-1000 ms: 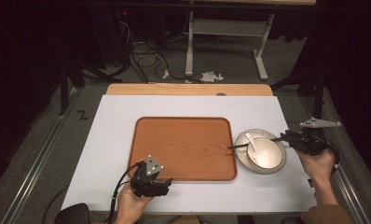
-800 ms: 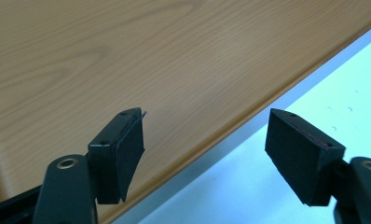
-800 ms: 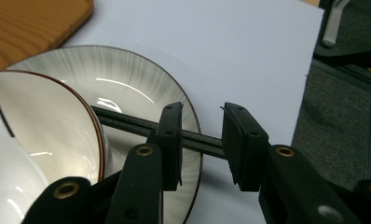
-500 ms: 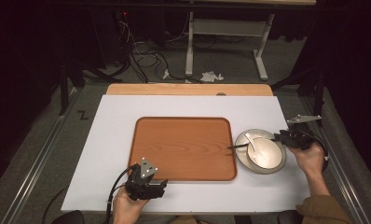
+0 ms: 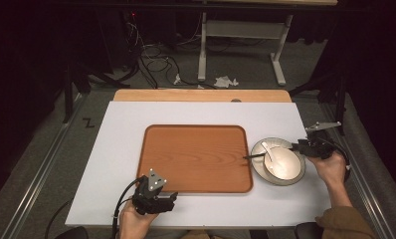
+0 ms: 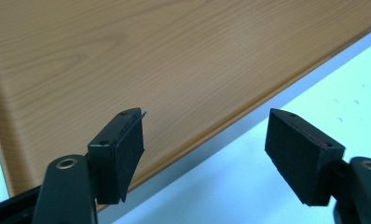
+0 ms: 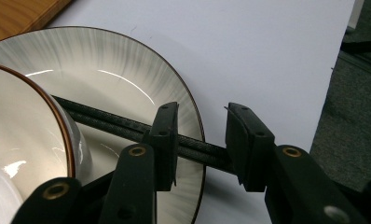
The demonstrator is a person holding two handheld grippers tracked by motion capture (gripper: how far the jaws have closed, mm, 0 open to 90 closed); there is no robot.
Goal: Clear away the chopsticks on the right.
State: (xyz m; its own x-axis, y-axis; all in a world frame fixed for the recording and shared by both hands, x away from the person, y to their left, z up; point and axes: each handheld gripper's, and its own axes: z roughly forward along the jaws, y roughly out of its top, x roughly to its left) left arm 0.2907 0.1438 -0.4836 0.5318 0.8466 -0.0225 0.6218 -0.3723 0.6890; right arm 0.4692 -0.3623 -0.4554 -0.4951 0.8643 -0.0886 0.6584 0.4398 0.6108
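A wooden tray (image 5: 196, 159) lies mid-table on the white table (image 5: 116, 149). To its right a grey-streaked plate (image 5: 285, 181) holds a brown-rimmed bowl (image 5: 284, 163) with a white spoon (image 5: 268, 151). Black chopsticks (image 5: 255, 156) lie across the plate, tips over the tray's right rim. My right gripper (image 5: 298, 146) is at the plate's right rim. In the right gripper view its jaws (image 7: 204, 112) stand apart over the chopsticks (image 7: 104, 121), above the plate (image 7: 127, 79) beside the bowl (image 7: 20, 130). My left gripper (image 5: 168, 196) is open at the tray's near-left corner (image 6: 204, 135), straddling the tray edge (image 6: 127, 51).
A wooden strip (image 5: 201, 95) runs along the table's far edge. Behind it on the floor are a desk frame (image 5: 236, 45) and cables (image 5: 151, 64). Bare white tabletop (image 6: 342, 79) lies left of and in front of the tray.
My right gripper has crept slightly left toward the plate. My left gripper has shifted a little along the tray's near edge. Plate, bowl and chopsticks stay put.
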